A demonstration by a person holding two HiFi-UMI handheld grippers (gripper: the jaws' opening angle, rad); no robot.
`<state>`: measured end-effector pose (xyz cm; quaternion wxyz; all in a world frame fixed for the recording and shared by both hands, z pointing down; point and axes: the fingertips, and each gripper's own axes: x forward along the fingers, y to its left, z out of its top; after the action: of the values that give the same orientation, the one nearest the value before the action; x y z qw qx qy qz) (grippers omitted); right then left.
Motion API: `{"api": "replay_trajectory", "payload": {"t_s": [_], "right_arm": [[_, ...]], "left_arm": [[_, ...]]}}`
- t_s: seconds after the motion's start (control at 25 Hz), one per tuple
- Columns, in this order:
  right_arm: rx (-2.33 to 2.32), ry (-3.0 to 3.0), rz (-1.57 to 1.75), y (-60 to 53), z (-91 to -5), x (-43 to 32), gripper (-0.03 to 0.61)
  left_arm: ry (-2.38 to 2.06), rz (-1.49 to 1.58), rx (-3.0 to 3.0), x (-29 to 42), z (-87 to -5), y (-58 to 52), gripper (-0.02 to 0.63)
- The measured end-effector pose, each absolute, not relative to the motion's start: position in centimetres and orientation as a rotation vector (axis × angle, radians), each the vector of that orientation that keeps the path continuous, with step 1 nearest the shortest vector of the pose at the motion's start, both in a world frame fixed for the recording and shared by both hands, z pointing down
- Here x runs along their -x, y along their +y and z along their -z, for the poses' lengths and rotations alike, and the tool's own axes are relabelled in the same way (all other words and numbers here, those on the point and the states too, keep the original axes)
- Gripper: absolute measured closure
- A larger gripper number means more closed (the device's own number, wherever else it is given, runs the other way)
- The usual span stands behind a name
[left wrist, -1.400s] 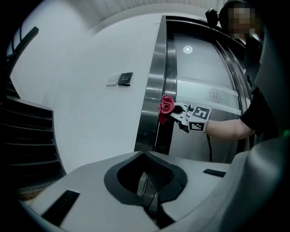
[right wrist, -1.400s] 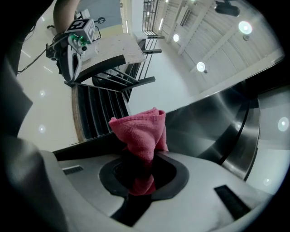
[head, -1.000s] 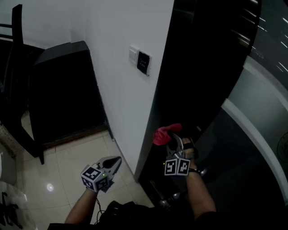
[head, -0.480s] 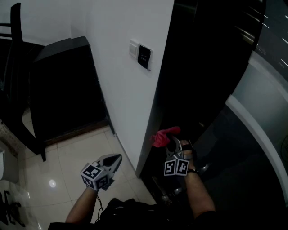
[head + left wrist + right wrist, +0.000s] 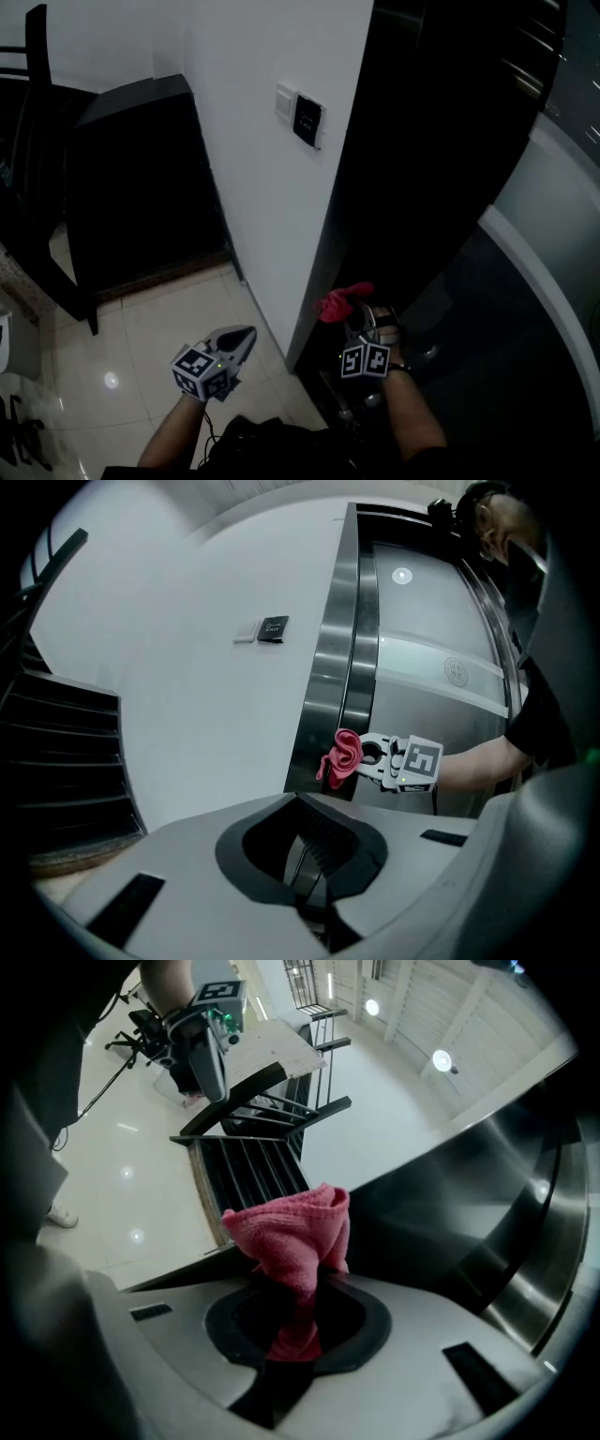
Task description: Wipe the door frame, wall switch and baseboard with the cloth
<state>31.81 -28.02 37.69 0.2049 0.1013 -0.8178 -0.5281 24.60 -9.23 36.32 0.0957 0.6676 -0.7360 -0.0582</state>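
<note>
While the right tool (image 5: 356,311) pinches 1 pink cloth (image 5: 336,302) beside the door frame (image 5: 375,187), the left tool (image 5: 244,335) hangs pressed together.

Your cloth (image 5: 292,1232) was half buried down inside your right gripper (image 5: 292,1324). The markings on the wall switch (image 5: 307,120) were too small to read, and the door frame (image 5: 352,187) ran off the top edge.

Bunched pink cloth (image 5: 339,300) sits low by the dark door frame (image 5: 342,216).
</note>
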Motion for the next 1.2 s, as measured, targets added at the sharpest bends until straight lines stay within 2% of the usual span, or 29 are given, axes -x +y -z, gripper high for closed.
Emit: {"api": "replay_trajectory", "payload": {"t_s": [0.76, 1.08, 1.2], "right_arm": [[-0.13, -2.185, 1.356, -27.5, -45.5, -31.3, 0.52], [-0.098, -2.134, 1.346, -27.5, -46.3, -31.1, 0.52], [-0.138, -2.141, 1.378, -28.3, -44.3, -32.2, 0.52]], "left_arm": [[-2.22, 0.179, -1.904, -24.4, -37.4, -7.0, 0.621], [-2.195, 0.223, -1.923, -25.1, -37.8, -7.2, 0.621], [-2.19, 0.243, -1.933, -25.2, -37.6, -7.2, 0.621]]}}
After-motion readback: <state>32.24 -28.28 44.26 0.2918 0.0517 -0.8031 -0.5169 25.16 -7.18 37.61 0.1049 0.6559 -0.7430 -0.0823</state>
